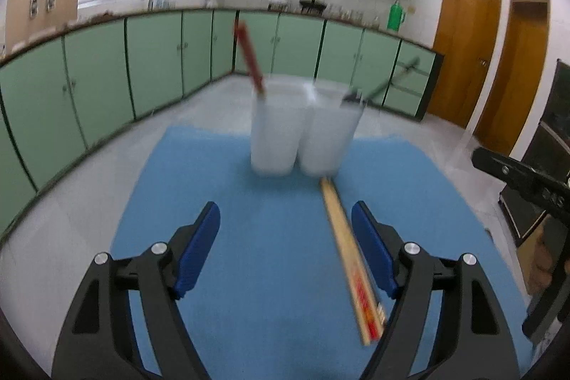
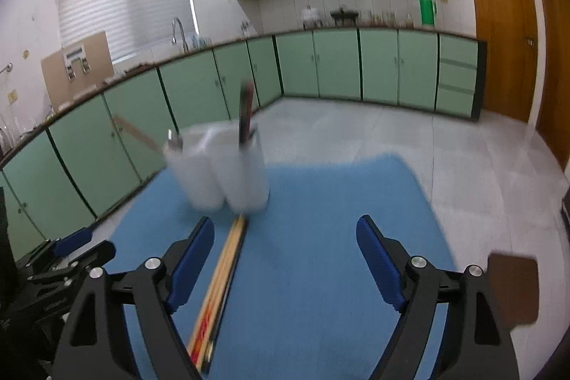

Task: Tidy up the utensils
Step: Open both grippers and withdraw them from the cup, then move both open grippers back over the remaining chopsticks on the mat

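Chopsticks [image 1: 351,259] on blue mat [image 1: 270,202], no legible writing, left claw [image 1: 285,230] wide, right claw [image 2: 285,244] wide

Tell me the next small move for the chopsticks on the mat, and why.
Probably shift the left gripper rightward to straddle the chopsticks and close. They lie flat on the blue mat, outside the white holders, and both grippers are open and empty.

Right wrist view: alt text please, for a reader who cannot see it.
The open right claw hovers empty over a blue mat, with a bundle of wooden chopsticks lying beside its left finger. Ahead stand two blurred white plastic holder cups with utensils sticking out; green kitchen cabinets line the background.
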`<move>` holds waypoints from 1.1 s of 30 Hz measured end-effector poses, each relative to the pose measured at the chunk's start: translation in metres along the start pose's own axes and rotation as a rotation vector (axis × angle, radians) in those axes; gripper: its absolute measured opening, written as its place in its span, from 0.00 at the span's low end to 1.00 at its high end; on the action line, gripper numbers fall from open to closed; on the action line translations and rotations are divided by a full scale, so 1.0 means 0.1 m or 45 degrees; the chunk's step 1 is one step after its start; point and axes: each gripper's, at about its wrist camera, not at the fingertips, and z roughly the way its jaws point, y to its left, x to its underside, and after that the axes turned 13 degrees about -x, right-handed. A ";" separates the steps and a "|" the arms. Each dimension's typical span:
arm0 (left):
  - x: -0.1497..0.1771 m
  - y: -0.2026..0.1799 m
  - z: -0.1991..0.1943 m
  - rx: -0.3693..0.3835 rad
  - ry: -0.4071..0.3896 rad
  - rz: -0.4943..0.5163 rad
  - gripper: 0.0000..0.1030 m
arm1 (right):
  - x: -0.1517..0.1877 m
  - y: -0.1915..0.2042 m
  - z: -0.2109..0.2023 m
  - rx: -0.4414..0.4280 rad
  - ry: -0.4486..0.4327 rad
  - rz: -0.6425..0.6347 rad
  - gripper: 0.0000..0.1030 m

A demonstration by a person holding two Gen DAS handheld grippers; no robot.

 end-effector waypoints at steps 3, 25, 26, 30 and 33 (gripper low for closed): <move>0.25 0.01 0.04 -0.027 0.046 0.026 0.72 | 0.29 0.05 0.05 0.008 0.053 0.020 0.78; 0.81 0.30 0.14 -0.132 0.240 0.113 0.72 | 1.15 0.48 0.48 -0.011 0.404 -0.058 0.73; 0.82 0.30 0.13 -0.135 0.243 0.108 0.72 | 1.16 0.50 0.51 -0.008 0.406 -0.064 0.73; 0.80 0.30 0.15 -0.137 0.253 0.096 0.72 | 1.16 0.54 0.56 0.024 0.426 -0.095 0.73; 0.80 0.27 0.14 -0.136 0.252 0.116 0.73 | 1.17 0.55 0.55 0.056 0.426 -0.108 0.72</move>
